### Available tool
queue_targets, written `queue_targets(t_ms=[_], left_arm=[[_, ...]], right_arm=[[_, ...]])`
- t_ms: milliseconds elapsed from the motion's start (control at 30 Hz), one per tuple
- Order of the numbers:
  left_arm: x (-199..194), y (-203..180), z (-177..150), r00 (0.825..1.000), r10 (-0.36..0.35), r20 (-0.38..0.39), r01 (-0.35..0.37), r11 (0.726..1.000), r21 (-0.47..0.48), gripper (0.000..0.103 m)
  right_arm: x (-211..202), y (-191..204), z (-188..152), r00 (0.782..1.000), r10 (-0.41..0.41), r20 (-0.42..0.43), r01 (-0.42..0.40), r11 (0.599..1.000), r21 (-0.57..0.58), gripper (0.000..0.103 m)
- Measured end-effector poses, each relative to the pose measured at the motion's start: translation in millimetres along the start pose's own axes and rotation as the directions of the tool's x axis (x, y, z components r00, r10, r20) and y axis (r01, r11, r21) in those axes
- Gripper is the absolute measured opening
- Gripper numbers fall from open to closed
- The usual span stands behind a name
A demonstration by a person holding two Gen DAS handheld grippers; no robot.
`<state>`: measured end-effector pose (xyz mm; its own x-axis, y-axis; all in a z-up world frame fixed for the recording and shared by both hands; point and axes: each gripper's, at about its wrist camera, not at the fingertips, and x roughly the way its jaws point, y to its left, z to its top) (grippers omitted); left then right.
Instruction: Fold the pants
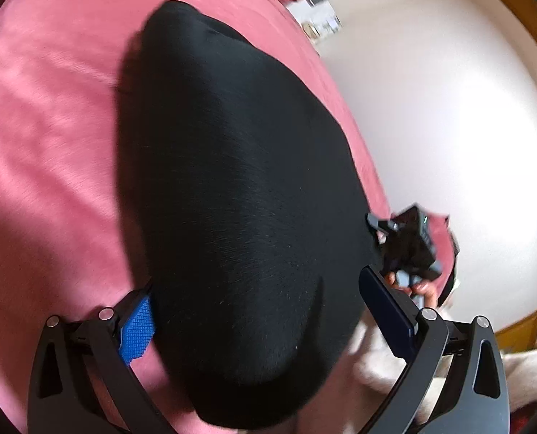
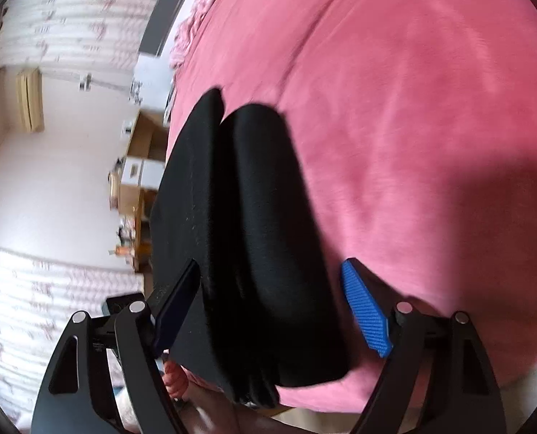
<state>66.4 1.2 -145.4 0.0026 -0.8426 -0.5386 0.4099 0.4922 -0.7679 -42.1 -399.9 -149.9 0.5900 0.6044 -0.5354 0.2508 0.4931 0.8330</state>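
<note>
The black pants lie folded in a thick bundle on the pink bed cover. My left gripper is open, its blue-padded fingers on either side of the bundle's near end. In the right wrist view the pants show as two folded layers side by side near the bed's edge. My right gripper is open, its fingers astride the near end of the bundle. The right gripper also shows in the left wrist view, at the bundle's right side.
The bed cover stretches wide to the far side. A white wall and wooden door frame stand off the bed's edge. Cardboard boxes and a small wooden table stand on the floor beside the bed, with a curtain behind.
</note>
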Motion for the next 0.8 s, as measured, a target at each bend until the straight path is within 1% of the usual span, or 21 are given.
queue_targets(t_ms=[67, 133, 167, 200, 233, 367, 433, 467, 500, 533, 667, 733, 800], left_arm=[[-0.7, -0.6, 1.3, 1.0, -0.019, -0.004, 0.019, 1.0, -0.006, 0.1], [-3.7, 6.3, 7.0, 0.997, -0.078, 0.003, 0.078, 0.995, -0.06, 0.1], [-1.2, 10.4, 12.5, 0.996, -0.093, 0.002, 0.093, 0.993, -0.078, 0.1], [0.5, 11.8, 15.5, 0.995, -0.101, -0.009, 0.1, 0.991, -0.089, 0.1], [3.2, 10.4, 16.6, 0.995, -0.095, -0.023, 0.093, 0.992, -0.08, 0.1], [14.0, -3.7, 10.3, 0.998, -0.029, -0.052, 0.03, 0.999, 0.017, 0.1], [18.7, -13.8, 3.8, 0.998, 0.027, -0.049, -0.023, 0.997, 0.074, 0.097], [21.3, -18.2, 2.5, 0.997, 0.06, -0.042, -0.056, 0.994, 0.095, 0.09], [21.8, -22.8, -1.1, 0.994, 0.107, -0.031, -0.103, 0.987, 0.12, 0.083], [21.4, -25.8, -3.5, 0.991, 0.134, -0.023, -0.13, 0.983, 0.133, 0.08], [18.7, -36.3, -2.3, 0.983, 0.184, -0.026, -0.179, 0.974, 0.138, 0.067], [15.7, -47.2, -4.1, 0.975, 0.22, -0.019, -0.214, 0.963, 0.163, 0.063], [10.8, -57.2, -5.5, 0.97, 0.241, -0.012, -0.234, 0.953, 0.191, 0.059]], right_arm=[[4.8, 5.3, 2.1, 1.0, 0.0, -0.02, 0.0, 1.0, -0.029, 0.08], [12.4, 8.6, 5.8, 0.999, -0.011, -0.038, 0.009, 0.999, -0.038, 0.08], [15.4, 9.7, 8.1, 0.999, -0.014, -0.043, 0.012, 0.999, -0.042, 0.08], [18.6, 11.6, 10.9, 0.999, -0.019, -0.048, 0.017, 0.999, -0.049, 0.08], [20.7, 12.9, 12.4, 0.998, -0.027, -0.048, 0.024, 0.998, -0.054, 0.08], [22.1, 13.7, 4.6, 0.998, -0.06, -0.031, 0.056, 0.993, -0.103, 0.08], [18.1, 12.0, -2.8, 0.997, -0.072, -0.01, 0.07, 0.99, -0.119, 0.072], [16.1, 12.0, -6.4, 0.997, -0.08, 0.007, 0.08, 0.99, -0.115, 0.07], [14.8, 12.3, -9.3, 0.996, -0.085, 0.019, 0.087, 0.99, -0.11, 0.066], [15.0, 15.1, -12.9, 0.995, -0.093, 0.03, 0.096, 0.989, -0.109, 0.061], [14.0, 38.4, -26.6, 0.984, -0.161, 0.08, 0.173, 0.97, -0.172, 0.054], [13.3, 55.7, -31.7, 0.975, -0.196, 0.101, 0.215, 0.949, -0.232, 0.052], [12.4, 74.0, -35.6, 0.968, -0.218, 0.124, 0.246, 0.923, -0.297, 0.051]])
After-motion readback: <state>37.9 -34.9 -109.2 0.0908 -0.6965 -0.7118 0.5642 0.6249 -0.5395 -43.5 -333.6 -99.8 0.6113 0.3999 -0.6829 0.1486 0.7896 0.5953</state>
